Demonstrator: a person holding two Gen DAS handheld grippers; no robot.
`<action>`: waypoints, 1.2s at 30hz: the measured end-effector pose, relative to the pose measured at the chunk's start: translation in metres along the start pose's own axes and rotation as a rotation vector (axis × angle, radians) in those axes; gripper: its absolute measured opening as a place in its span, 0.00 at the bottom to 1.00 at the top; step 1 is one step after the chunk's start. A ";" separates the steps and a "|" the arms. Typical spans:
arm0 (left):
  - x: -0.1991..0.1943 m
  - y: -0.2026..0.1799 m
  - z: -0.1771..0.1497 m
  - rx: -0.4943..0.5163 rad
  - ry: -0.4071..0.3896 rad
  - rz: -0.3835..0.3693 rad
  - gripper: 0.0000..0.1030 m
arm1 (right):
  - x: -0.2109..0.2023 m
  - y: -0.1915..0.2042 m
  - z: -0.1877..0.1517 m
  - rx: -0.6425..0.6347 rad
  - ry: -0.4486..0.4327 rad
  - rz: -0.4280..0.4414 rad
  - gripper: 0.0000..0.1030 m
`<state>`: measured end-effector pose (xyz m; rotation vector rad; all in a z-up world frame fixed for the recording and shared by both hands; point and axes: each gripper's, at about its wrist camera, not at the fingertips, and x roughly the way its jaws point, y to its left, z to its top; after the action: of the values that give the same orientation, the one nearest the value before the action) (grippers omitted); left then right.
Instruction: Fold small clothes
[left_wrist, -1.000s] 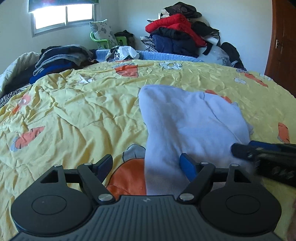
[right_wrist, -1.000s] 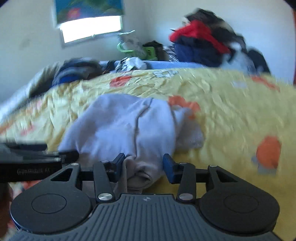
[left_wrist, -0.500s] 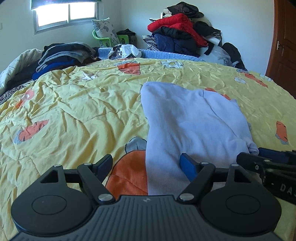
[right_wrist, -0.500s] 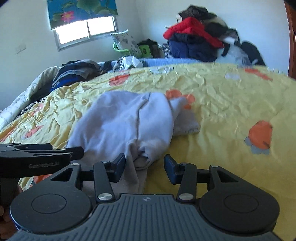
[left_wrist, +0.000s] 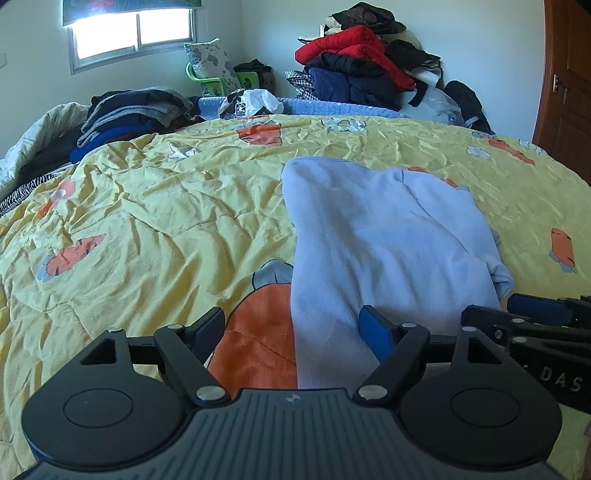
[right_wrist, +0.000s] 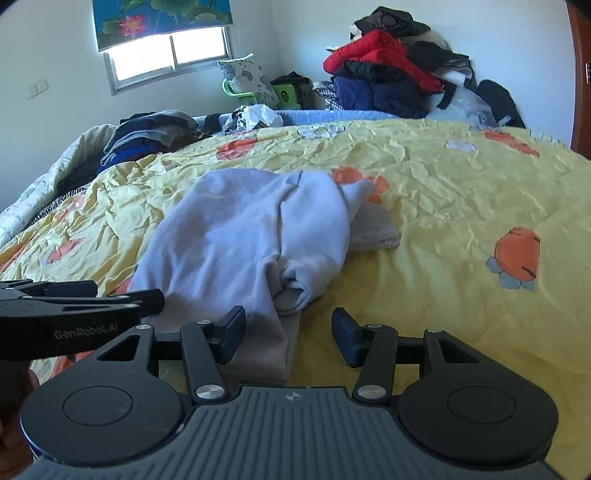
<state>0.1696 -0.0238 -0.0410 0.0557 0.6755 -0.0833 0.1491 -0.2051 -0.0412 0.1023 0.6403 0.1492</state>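
A small pale blue garment (left_wrist: 384, 236) lies partly folded on the yellow bedspread (left_wrist: 155, 221); it also shows in the right wrist view (right_wrist: 243, 236), with a beige ribbed hem at its near end. My left gripper (left_wrist: 291, 328) is open and empty, low over the garment's near left edge. My right gripper (right_wrist: 288, 332) is open and empty over the near hem. Each gripper shows at the edge of the other's view: the right one (left_wrist: 532, 317) and the left one (right_wrist: 92, 295).
Folded dark clothes (left_wrist: 129, 114) are stacked at the bed's far left. A tall heap of jackets (left_wrist: 362, 62) stands at the far right corner by a wooden door (left_wrist: 569, 74). A green chair with a cushion (left_wrist: 214, 70) is under the window.
My right gripper has let go of the garment's near fold, opened wider and drawn back. The garment now lies flat. My left gripper stayed open and barely moved.
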 end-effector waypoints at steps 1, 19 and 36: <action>0.000 0.000 0.000 -0.006 0.004 -0.001 0.77 | 0.001 0.001 0.000 -0.010 0.001 -0.002 0.57; -0.010 0.002 -0.011 -0.019 0.021 -0.005 0.77 | 0.001 0.009 -0.009 -0.019 0.028 -0.036 0.70; -0.012 0.022 -0.020 -0.034 0.017 -0.108 0.77 | -0.017 -0.008 -0.016 0.099 0.019 0.026 0.71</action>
<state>0.1500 0.0009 -0.0492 -0.0134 0.6968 -0.1755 0.1270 -0.2148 -0.0449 0.2047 0.6658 0.1439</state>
